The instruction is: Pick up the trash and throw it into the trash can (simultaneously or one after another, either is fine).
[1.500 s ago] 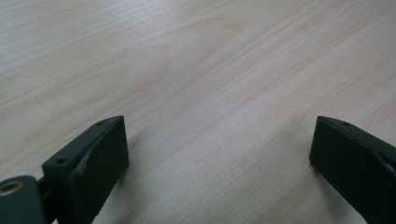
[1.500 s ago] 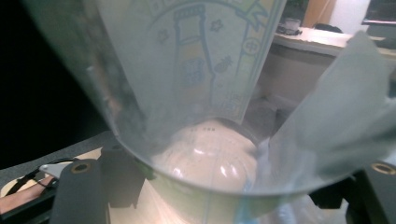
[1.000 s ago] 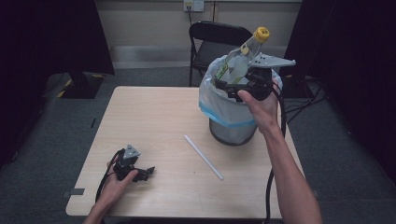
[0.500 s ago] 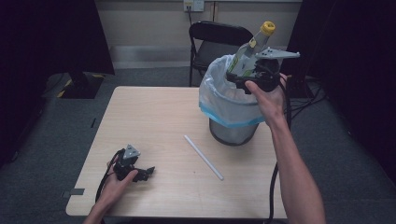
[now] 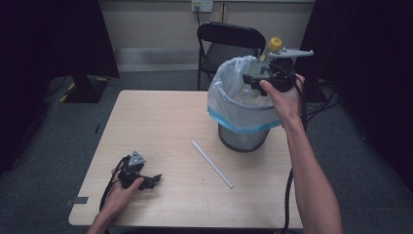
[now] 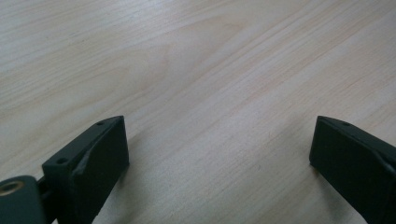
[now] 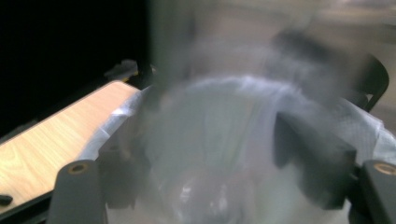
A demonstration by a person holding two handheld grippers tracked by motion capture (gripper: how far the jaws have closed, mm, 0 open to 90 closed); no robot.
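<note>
High view: bottle [image 5: 271, 50] in right gripper [image 5: 263, 73]

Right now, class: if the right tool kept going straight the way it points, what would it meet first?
Most likely the clear bag lining the bin. The right tool points into its open mouth, holding a bottle. That view is blurred, so depth is uncertain.
</note>
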